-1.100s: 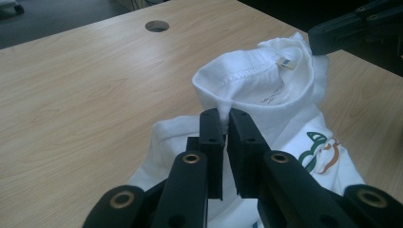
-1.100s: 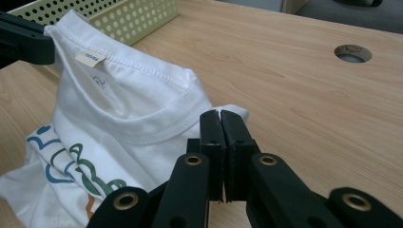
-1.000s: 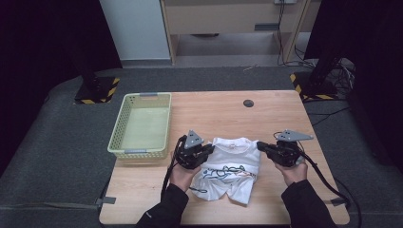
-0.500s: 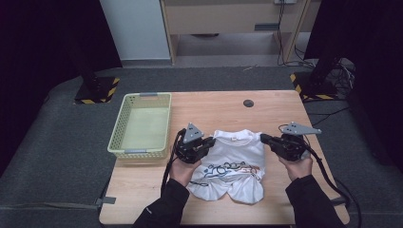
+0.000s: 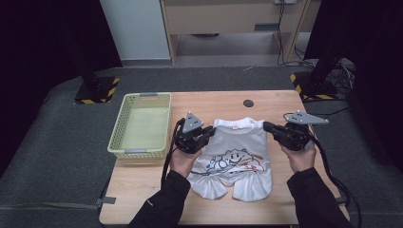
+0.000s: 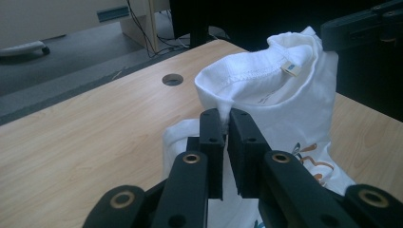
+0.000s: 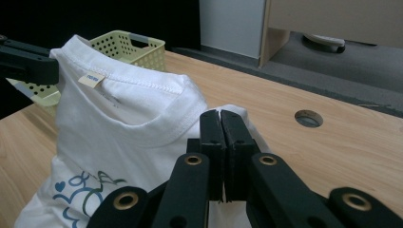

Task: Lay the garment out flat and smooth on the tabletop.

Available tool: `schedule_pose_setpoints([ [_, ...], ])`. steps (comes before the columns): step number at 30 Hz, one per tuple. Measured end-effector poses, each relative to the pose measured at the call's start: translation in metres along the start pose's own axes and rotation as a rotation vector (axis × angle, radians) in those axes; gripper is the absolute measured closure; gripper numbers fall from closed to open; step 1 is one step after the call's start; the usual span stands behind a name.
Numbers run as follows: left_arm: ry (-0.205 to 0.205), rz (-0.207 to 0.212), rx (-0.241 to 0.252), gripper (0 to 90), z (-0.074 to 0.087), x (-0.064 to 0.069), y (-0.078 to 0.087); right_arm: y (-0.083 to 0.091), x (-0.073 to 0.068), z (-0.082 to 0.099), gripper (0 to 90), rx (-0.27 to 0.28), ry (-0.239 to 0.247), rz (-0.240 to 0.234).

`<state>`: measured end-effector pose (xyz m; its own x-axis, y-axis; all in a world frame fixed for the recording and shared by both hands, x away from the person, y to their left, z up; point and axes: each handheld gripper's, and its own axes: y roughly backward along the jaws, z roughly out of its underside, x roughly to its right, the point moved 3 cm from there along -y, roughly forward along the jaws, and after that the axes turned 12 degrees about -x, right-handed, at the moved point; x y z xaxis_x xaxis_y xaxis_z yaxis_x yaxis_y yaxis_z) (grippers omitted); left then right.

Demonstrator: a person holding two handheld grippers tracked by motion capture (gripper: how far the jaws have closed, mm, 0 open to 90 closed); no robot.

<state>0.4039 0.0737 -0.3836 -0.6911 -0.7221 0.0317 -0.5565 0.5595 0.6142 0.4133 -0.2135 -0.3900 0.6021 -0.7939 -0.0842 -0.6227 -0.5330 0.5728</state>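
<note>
High view: your left gripper [image 5: 208,133] and right gripper [image 5: 269,127] have moved apart since a second ago, stretching the small white cotton T-shirt with cartoon print [image 5: 235,156] flat over the light wooden table [image 5: 218,102]; collar points away from you, long axis front-to-back.
Left gripper view: jaws pinching the shirt's shoulder.
Right gripper view: jaws pressed on the other shoulder; yellow perforated plastic basket [image 7: 135,47] behind.

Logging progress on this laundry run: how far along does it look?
Done: each shoulder of the white T-shirt is pinched, by left gripper and right gripper, collar raised. In hand: holding it spread, hem on the table. Left, probably: folding it; the yellow basket holds nothing.
</note>
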Motion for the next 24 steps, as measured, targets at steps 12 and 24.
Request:
schedule_pose_setpoints([
  [12, -0.008, -0.042, 0.032, 84.2, -0.026, -0.014, -0.004, -0.003, 0.010, -0.023, 88.6, 0.035, -0.016, 0.042],
  [24, -0.004, -0.103, 0.057, 83.3, -0.052, -0.027, -0.024, -0.020, 0.026, -0.046, 88.4, 0.056, -0.054, 0.155],
])
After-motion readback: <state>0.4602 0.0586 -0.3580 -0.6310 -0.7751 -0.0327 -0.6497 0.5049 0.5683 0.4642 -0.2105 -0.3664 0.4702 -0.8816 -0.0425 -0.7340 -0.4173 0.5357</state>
